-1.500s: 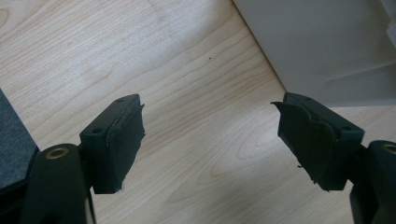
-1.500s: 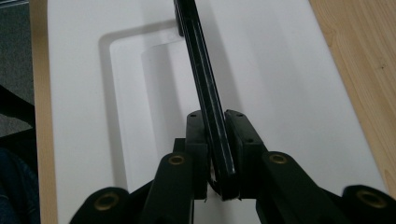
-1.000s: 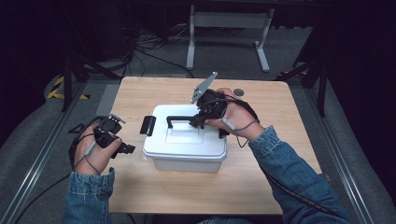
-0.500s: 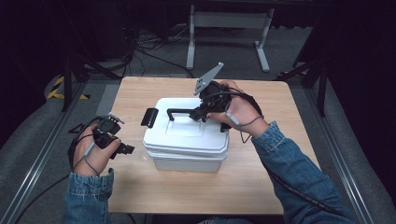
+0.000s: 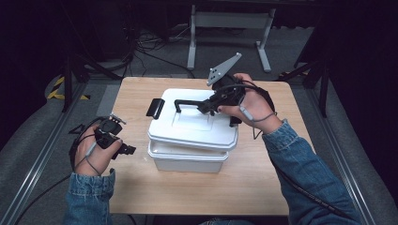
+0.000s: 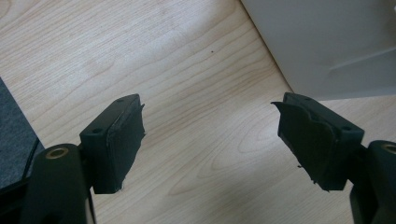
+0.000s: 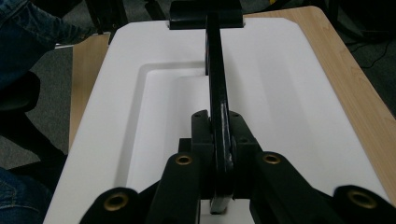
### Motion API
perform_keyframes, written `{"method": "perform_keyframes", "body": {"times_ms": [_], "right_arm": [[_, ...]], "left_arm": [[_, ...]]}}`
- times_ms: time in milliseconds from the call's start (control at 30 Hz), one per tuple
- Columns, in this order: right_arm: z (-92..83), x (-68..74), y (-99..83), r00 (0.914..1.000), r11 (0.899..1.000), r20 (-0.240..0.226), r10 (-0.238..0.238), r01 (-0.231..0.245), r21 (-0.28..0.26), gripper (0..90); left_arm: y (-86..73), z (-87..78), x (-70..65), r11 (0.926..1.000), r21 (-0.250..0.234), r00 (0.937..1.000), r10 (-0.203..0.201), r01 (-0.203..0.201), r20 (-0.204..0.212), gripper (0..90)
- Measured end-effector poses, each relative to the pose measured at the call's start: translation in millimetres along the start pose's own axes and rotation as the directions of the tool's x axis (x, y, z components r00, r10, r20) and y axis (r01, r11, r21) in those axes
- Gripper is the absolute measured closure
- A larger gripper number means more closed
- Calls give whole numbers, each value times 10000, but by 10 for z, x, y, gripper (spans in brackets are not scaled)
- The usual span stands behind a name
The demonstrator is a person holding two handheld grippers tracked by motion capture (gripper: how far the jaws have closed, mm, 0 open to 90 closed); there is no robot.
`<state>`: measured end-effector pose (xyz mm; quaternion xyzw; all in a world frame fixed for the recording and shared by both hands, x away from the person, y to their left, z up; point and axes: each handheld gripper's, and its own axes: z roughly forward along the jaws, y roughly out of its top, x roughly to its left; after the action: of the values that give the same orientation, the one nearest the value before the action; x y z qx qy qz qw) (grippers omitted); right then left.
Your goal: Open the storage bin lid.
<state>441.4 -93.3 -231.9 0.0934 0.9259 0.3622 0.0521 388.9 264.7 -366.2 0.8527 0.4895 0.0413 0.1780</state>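
Note:
A white plastic box [image 5: 185, 161] sits mid-table. Its white lid [image 5: 192, 129] is lifted off the box body and hangs a little above it, tilted. My right gripper [image 5: 209, 107] is shut on the lid's black handle [image 5: 187, 102]; in the right gripper view the jaws clamp the handle bar [image 7: 217, 93] over the lid [image 7: 289, 98]. A black latch [image 5: 154, 108] sticks out at the lid's left end. My left gripper [image 5: 126, 150] rests open on the table left of the box, and its view shows the pads [image 6: 116, 140] wide apart with the box wall [image 6: 327, 42] ahead.
The wooden table [image 5: 141, 187] has bare room in front of and to the left of the box. A metal stand [image 5: 230, 21] and cables lie on the dark floor beyond the far edge. Rails run along both sides of the table.
The right gripper has raised the lid by its handle, so it now stands off the box body. The left gripper has stayed put.

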Motion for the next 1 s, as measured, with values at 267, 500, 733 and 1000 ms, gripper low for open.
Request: {"method": "perform_keyframes", "body": {"times_ms": [267, 500, 733, 1000], "right_arm": [[-174, -62, -113, 9995, 9996, 240, 221, -217, -174, 842], [-339, -122, -294, 9974, 9987, 550, 462, -450, -223, 842], [-603, -225, -536, 9898, 9947, 1050, 967, -922, -465, 842], [-819, -343, -830, 9741, 9855, 1538, 1656, -1577, -619, 842]], "left_arm": [[-2, 10, 4, 10000, 3, 10000, -28, 28, -6, 231], [6, 28, -6, 9999, 84, 10000, -81, 81, 25, 230], [16, 40, -8, 9999, 162, 10000, 11, -11, -2, 231], [19, 57, -17, 9998, 202, 10000, -19, 19, 7, 230]]}}
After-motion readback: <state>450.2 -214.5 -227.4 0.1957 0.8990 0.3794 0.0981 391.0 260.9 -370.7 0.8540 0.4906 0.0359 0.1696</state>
